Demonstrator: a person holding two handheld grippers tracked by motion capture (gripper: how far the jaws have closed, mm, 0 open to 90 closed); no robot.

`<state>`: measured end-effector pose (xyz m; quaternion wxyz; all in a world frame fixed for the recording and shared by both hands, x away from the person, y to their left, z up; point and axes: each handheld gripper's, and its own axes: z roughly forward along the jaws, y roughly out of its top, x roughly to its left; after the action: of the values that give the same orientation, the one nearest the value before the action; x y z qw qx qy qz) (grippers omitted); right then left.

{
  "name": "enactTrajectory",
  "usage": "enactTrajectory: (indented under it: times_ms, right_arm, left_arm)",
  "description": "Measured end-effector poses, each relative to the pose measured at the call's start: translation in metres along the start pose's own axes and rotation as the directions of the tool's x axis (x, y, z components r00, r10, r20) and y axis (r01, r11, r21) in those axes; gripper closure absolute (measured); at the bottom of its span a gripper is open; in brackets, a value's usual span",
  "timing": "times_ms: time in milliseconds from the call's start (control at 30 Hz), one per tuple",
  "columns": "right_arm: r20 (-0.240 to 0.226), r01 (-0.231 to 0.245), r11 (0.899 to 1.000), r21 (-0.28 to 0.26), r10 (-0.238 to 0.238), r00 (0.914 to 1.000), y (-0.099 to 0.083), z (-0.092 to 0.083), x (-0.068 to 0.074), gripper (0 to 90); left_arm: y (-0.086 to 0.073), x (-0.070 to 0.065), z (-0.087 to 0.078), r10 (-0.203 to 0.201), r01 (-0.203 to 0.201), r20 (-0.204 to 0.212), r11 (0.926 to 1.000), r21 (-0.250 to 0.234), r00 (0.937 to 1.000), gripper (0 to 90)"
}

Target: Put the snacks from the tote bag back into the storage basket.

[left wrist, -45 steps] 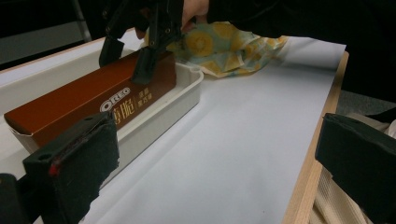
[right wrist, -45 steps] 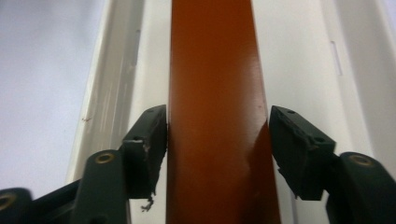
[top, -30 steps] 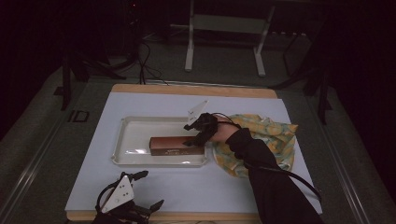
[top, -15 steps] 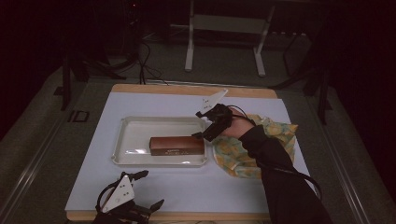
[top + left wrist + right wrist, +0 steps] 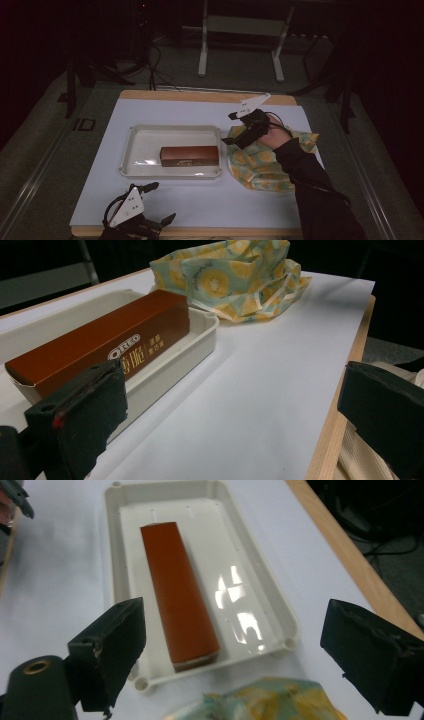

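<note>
Tray (image 5: 131, 150) first: we see a shallow white plastic one lying on the pale sheet, and in it a single long brown box (image 5: 189, 156) — the left gripper view shows OREO lettering on its side. The box lies flat along the tray's near wall, its right end close to the tray's right corner, with bare glossy floor beyond it.

Just beside the tray's right edge lies a crumpled cloth (image 5: 265, 165), yellow and pale green with a round fruit-slice print (we cannot tell whether it touches the tray).

Our right gripper (image 5: 241, 131) hangs above the cloth's near-left part, clear of the box; its jaws have just been opening and stand wide, with nothing between them. In the right gripper view the box and tray lie below, between the two black jaws but well beneath them.

Our left gripper (image 5: 150, 204) rests at the near edge of the table (image 5: 200, 96), jaws spread and gripping nothing.

Under the sheet we see a light wooden tabletop — its edge shows as a rim. Beyond it the room is dark, with grey floor, trailing cables and a pale metal stand (image 5: 240, 30).
</note>
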<state>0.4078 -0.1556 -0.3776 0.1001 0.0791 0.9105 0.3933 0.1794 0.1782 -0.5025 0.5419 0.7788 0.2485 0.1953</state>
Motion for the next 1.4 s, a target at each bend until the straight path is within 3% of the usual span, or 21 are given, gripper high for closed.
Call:
enactTrajectory:
  times_ms: [267,567,867,900,1033,1133,1267,1400]
  right_arm:
    - [0.064,-0.04,0.998,-0.058,0.043,0.997,-0.016,-0.023,-0.004,11.0]
    - [0.101,-0.075,0.995,-0.07,0.082,0.9916,-0.039,-0.042,-0.002,12.8]
    - [0.146,-0.122,0.99,-0.074,0.132,0.9805,-0.062,-0.055,-0.001,12.8]
    - [0.171,-0.135,0.986,-0.093,0.149,0.9739,-0.069,-0.059,0.001,12.8]
    - [0.196,-0.168,0.979,-0.113,0.188,0.9626,-0.081,-0.063,0.004,12.8]
    - [0.229,-0.202,0.97,-0.139,0.23,0.9461,-0.092,-0.065,0.008,12.8]
    - [0.268,-0.228,0.96,-0.163,0.265,0.9262,-0.105,-0.068,0.012,12.8]
    - [0.291,-0.236,0.952,-0.194,0.286,0.9129,-0.117,-0.073,0.016,12.8]
  left_arm:
    - [0.0,0.0,0.0,0.001,-0.001,0.0,1.0,0.003,1.0,0.0]
    - [0.0,0.0,0.001,-0.002,0.002,0.002,1.0,0.002,1.0,0.0]
    - [0.0,0.0,0.001,-0.002,0.002,0.002,1.0,0.004,1.0,0.0]
    - [0.0,0.0,0.001,-0.002,0.002,0.002,1.0,0.004,1.0,0.0]
    - [0.0,-0.001,0.001,-0.001,0.001,0.002,1.0,0.005,1.0,0.0]
    - [0.0,-0.001,0.001,0.0,0.0,0.002,1.0,0.006,1.0,0.0]
    - [0.0,-0.001,0.002,0.0,0.0,0.003,1.0,0.006,1.0,0.0]
    - [0.0,-0.001,0.001,0.001,-0.001,0.003,1.0,0.007,1.0,0.0]
